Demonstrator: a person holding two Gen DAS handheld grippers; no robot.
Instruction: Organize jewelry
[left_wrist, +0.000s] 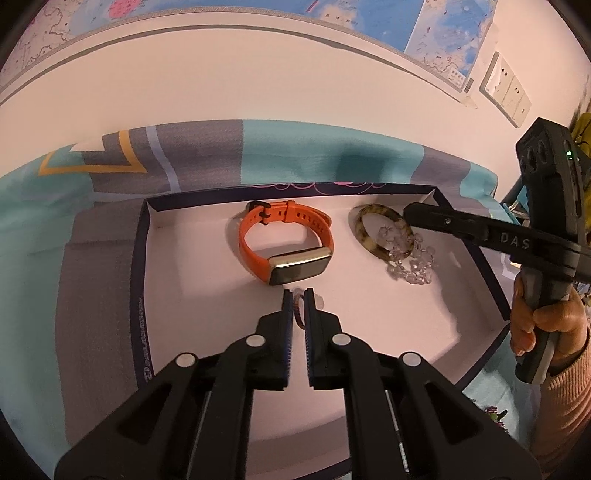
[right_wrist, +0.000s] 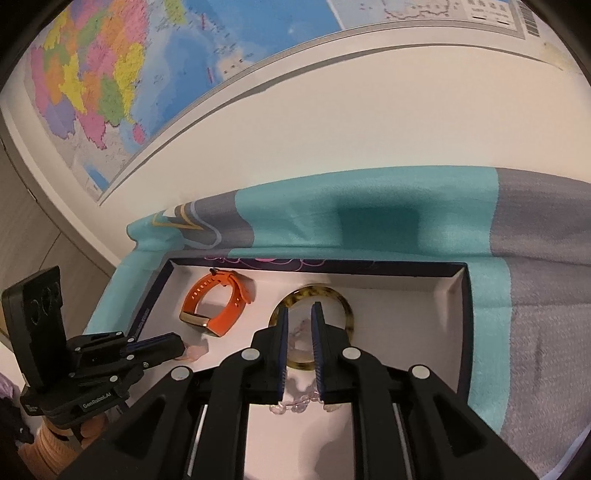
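- In the shallow white tray (left_wrist: 207, 295) with dark walls, on a teal-and-grey cloth, three pieces already lie: an orange smart band (left_wrist: 286, 242) mid-tray, a tortoiseshell bangle (left_wrist: 384, 230) to its right, and a clear bead bracelet (left_wrist: 412, 266) draped over the bangle's near edge;
- The left gripper (left_wrist: 298, 306) hovers just near of the band, fingers narrow, pinching a small pinkish beaded piece (left_wrist: 298, 314) between the pads; it is mostly hidden, so its exact kind is unclear;
- The right gripper (right_wrist: 300, 332) hangs low over the bangle, fingers narrow with a slim gap; clear beads show under and between them, but whether the pads actually press on the beads cannot be told;
- Step in hand, as a judgement: lay the pink piece on the bare tray floor near of the band; lower until it touches, then open slowly, so the beads do not spring or roll onto the band;
- Keep the two grippers well apart, since both work in one tray;
- Materials: the band is matte, grippy silicone with a glossy metal-framed face; the bangle is rigid, smooth, polished; the clear beads are faceted, slippery, and limp as a strand; the tray floor is flat and smooth, so loose beads may slide.
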